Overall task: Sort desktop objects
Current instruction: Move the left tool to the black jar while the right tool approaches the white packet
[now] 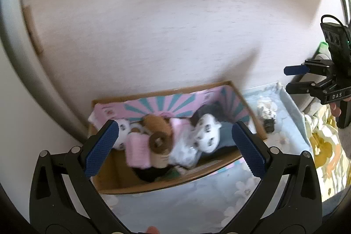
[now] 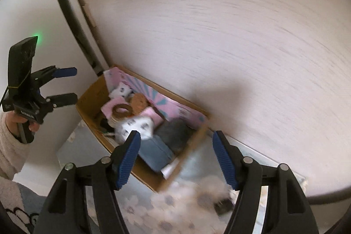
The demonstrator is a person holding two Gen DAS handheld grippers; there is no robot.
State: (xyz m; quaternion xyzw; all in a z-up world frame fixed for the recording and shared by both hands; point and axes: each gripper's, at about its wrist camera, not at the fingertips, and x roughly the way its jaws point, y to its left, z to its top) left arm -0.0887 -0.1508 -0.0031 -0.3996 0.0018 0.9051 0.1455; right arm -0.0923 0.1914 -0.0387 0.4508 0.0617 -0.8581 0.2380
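An open cardboard box (image 1: 153, 186) (image 2: 92, 98) with a pink and teal lining stands against the wall on a pale blue floral cover (image 1: 197, 201). Inside lie a brown ring (image 1: 159, 142) (image 2: 121, 110), a pink item (image 1: 137, 152), white printed soft items (image 1: 207, 133) (image 2: 136, 124) and a grey-blue item (image 1: 226, 135) (image 2: 153, 152). My left gripper (image 1: 175, 146) (image 2: 76, 84) hangs wide open above the box, holding nothing. My right gripper (image 2: 177, 157) (image 1: 286, 79) is open and empty over the box's right end.
A small dark object (image 1: 268, 124) (image 2: 223, 205) and a whitish fluffy thing (image 1: 266, 109) lie on the floral cover to the right of the box. A pale wall (image 1: 175, 25) rises right behind. A hand in a fuzzy sleeve (image 2: 11, 146) holds the left gripper.
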